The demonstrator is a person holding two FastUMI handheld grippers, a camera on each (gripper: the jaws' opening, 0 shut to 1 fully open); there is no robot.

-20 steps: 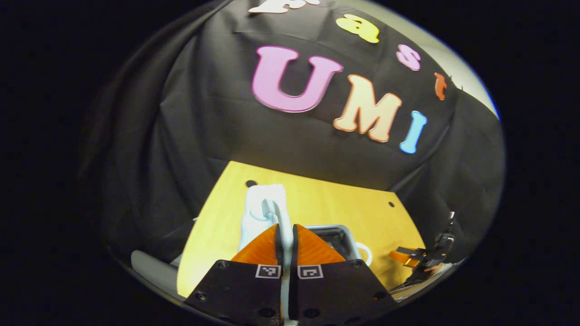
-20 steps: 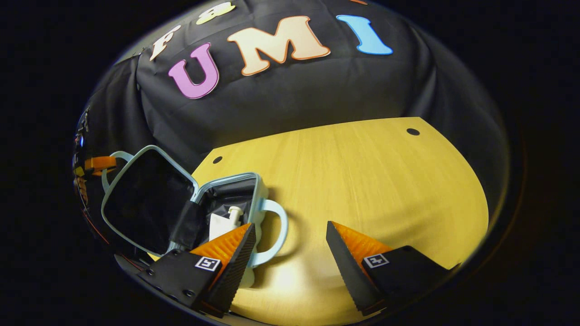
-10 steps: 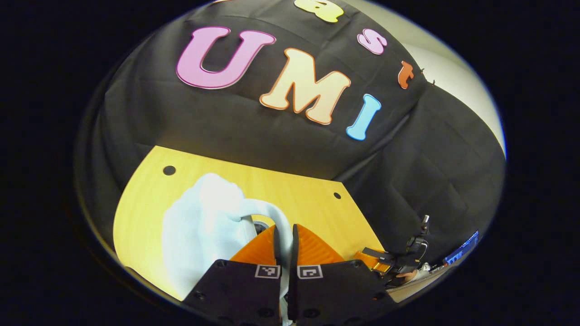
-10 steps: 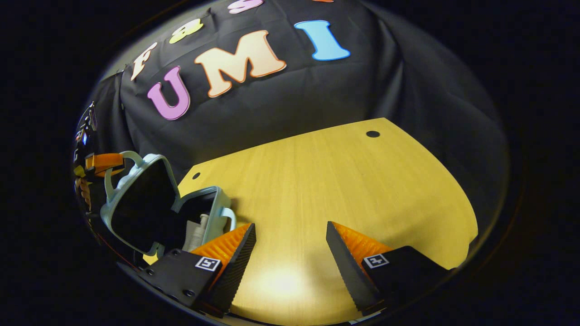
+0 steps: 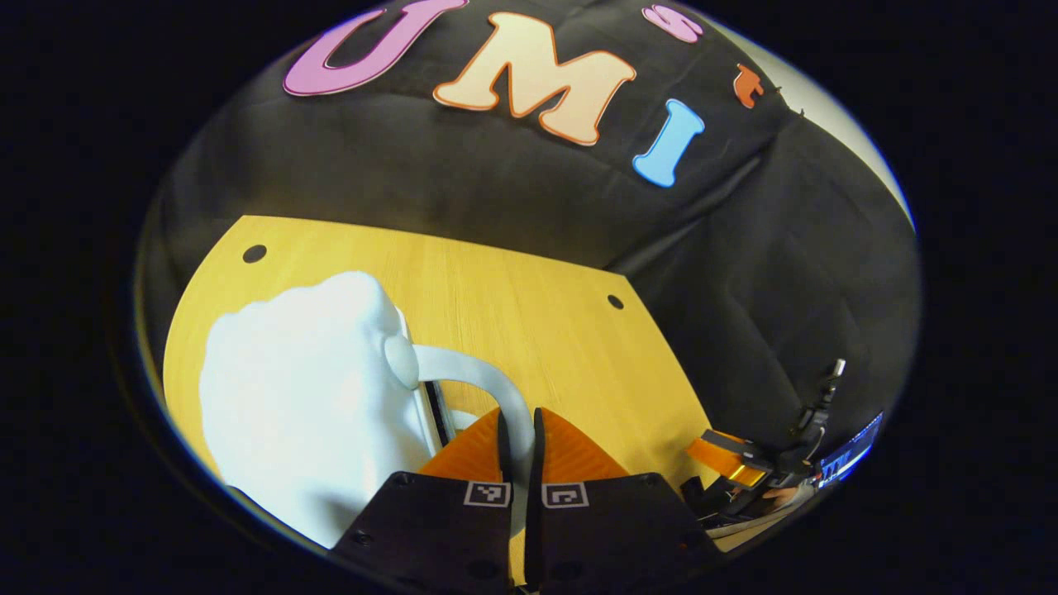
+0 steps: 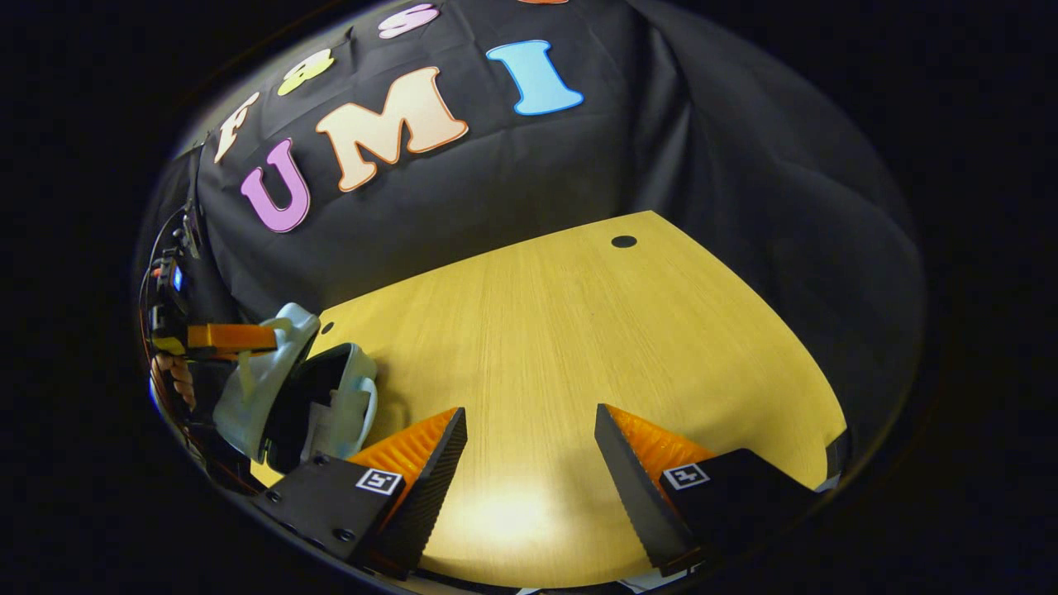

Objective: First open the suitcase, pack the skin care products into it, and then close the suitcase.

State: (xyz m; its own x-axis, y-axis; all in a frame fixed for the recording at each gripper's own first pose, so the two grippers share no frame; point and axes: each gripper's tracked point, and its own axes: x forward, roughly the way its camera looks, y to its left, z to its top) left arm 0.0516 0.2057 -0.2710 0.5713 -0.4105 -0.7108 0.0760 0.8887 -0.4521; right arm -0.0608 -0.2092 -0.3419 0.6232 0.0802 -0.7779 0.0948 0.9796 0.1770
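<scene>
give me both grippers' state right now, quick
Left gripper: shut on the suitcase lid's handle, with the lid partly lowered.
Right gripper: open, holding nothing, above the table.

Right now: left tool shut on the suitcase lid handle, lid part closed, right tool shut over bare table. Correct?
One error: the right tool is open, its fingers wide apart over the bare table, as the right gripper view shows. The left tool does clamp the lid handle, and the suitcase is part closed.
</scene>
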